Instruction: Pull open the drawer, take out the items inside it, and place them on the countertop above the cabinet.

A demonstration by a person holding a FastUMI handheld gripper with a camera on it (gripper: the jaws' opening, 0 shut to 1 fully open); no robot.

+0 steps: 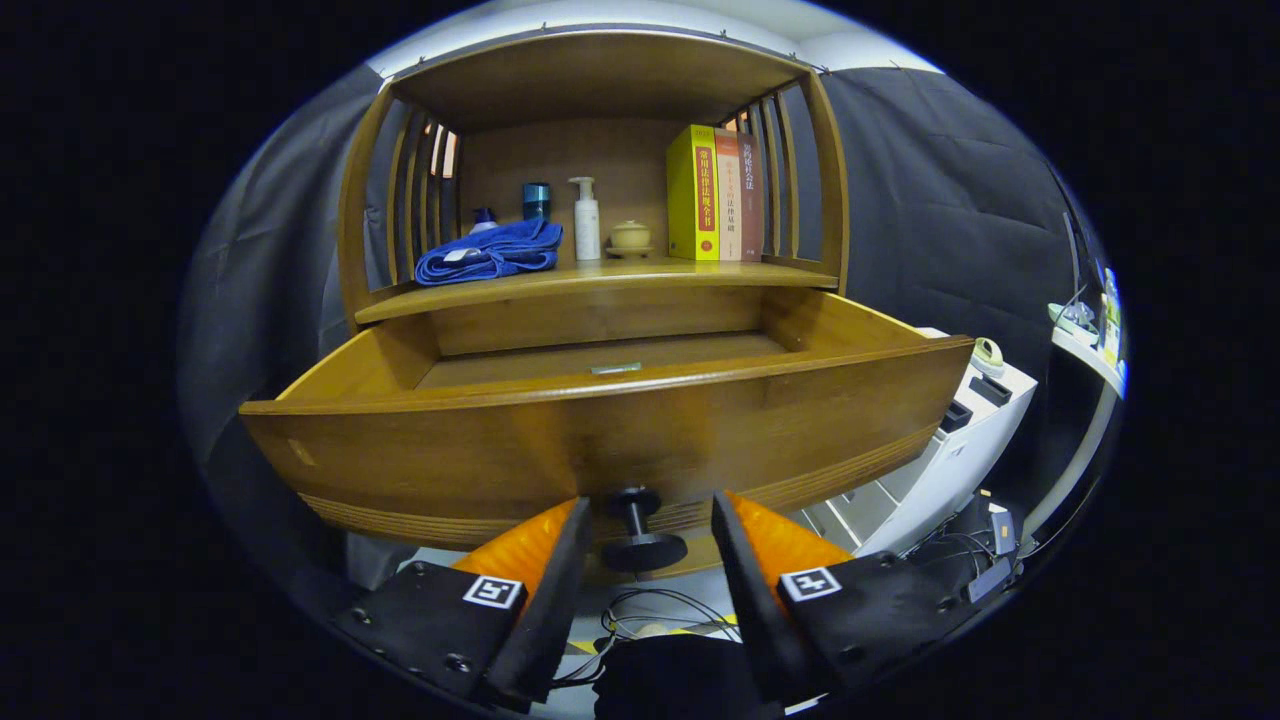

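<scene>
On the tabletop (600,277) above the drawer, a blue folded cloth (490,252) is lying at the left, just in front of the slatted side. Behind it, a dark blue cup (536,200) is standing against the back panel. Next to the right, a white pump bottle (586,220) is standing upright, and beside it a small beige lidded pot (630,238) is sitting on a saucer. Further right, a yellow book (693,193) and two more books (742,195) are standing upright against the right-hand slats.

Below, the drawer (600,440) is standing pulled out. A small flat pale item (615,368) is lying on the drawer floor near the front panel; what it is cannot be told.

The gripper (640,530) is sitting just before the drawer front. Its jaws are standing apart, one orange finger (530,545) on either side of the black knob (640,530), neither touching it. To the right, a white cabinet (950,460) is standing beside the drawer.
</scene>
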